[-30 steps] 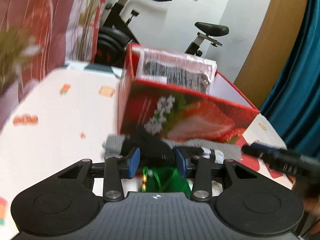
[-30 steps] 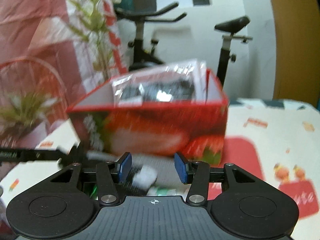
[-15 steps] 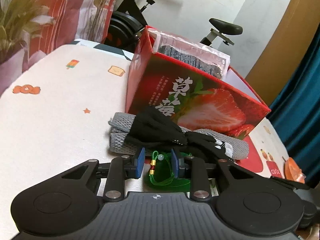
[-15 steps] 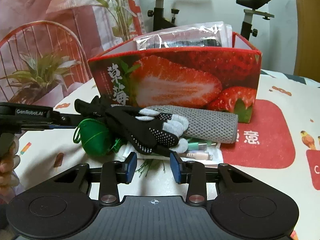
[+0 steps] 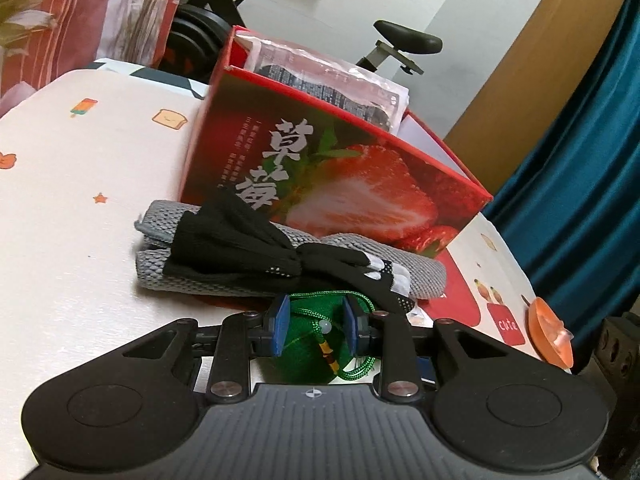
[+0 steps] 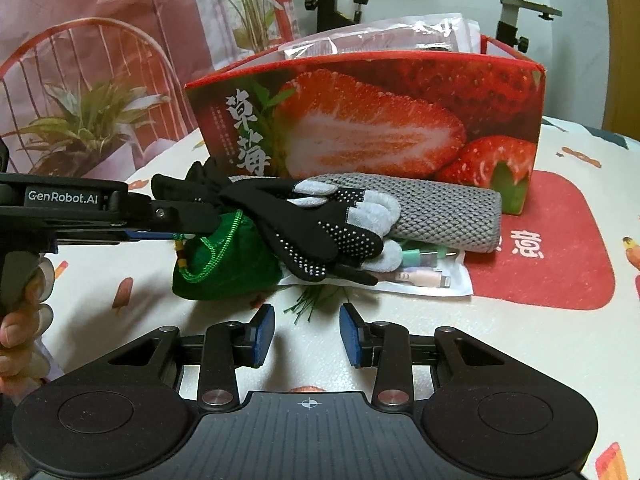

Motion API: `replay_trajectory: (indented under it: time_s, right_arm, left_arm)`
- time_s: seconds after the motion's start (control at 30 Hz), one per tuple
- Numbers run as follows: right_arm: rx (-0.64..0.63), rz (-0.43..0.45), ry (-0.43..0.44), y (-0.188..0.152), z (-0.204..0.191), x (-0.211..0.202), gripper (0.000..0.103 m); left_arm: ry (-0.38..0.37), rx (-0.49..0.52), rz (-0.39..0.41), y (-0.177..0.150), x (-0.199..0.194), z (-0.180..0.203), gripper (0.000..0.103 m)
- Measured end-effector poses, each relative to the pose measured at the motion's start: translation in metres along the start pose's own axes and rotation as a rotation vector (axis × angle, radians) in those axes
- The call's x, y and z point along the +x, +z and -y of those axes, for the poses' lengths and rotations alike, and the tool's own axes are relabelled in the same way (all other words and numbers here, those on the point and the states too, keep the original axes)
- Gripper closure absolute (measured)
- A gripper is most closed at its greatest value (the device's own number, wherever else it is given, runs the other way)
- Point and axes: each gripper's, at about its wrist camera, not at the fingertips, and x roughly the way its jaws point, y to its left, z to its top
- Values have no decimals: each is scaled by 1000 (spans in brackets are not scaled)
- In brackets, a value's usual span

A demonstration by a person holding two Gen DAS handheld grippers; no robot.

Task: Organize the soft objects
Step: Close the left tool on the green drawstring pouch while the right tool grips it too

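A green drawstring pouch (image 5: 308,344) (image 6: 224,268) lies on the table in front of a pile. In that pile, black gloves (image 5: 256,240) (image 6: 320,232) with grey fingertips lie across a rolled grey mesh cloth (image 5: 200,276) (image 6: 440,208). My left gripper (image 5: 315,324) (image 6: 200,222) reaches in from the left. Its jaws stand narrow, with the pouch's gathered top and beaded cord between the pads. No squeeze on the pouch shows. My right gripper (image 6: 307,334) hovers low over the table just short of the pouch's green tassel, open with nothing between its fingers.
A red strawberry box (image 5: 340,176) (image 6: 380,120) stands right behind the pile with a plastic packet (image 5: 328,76) in it. A clear bag of cables (image 6: 424,276) lies under the gloves. An orange object (image 5: 548,332) sits near the right table edge. An exercise bike stands beyond the table.
Both grippers have sunk toward the pile with narrower jaws. The left one has slid forward, so the green pouch now sits between its pads instead of below them.
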Motion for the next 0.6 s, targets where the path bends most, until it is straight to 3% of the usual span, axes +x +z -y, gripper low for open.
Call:
replay_trajectory:
  time_s: [0.33,0.6]
  right_arm:
    - [-37,0,21,2,-6,1,69]
    - [-39,-22,5,0,-5,1,69]
  left_arm:
    - [-83,-2,-60,-6,5,6,73]
    - [-90,39,-71,-11,12,19,73]
